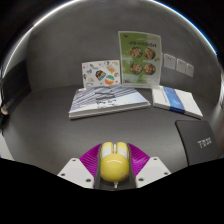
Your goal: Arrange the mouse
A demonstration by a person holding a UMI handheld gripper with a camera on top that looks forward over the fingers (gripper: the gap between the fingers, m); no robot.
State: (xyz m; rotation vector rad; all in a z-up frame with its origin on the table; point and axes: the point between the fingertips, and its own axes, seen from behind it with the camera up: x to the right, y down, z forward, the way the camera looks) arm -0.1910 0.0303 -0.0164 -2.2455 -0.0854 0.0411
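I see the small yellow, rounded mouse (pixel 113 162) clamped between the two purple-padded fingers of my gripper (pixel 113 166), both pads pressing on its sides above the dark grey tabletop (pixel 40 135). Beyond the fingers lies a striped grey-and-white booklet (pixel 110 101), with a white pamphlet edged in blue (pixel 176 99) just beside it and a black mat with white lettering (pixel 200 138) nearer me. Farther back, two illustrated cards (pixel 139 56) stand upright against the wall.

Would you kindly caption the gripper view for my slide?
Gripper jaws closed on a yellow mouse, facing magazines on the dark desk.
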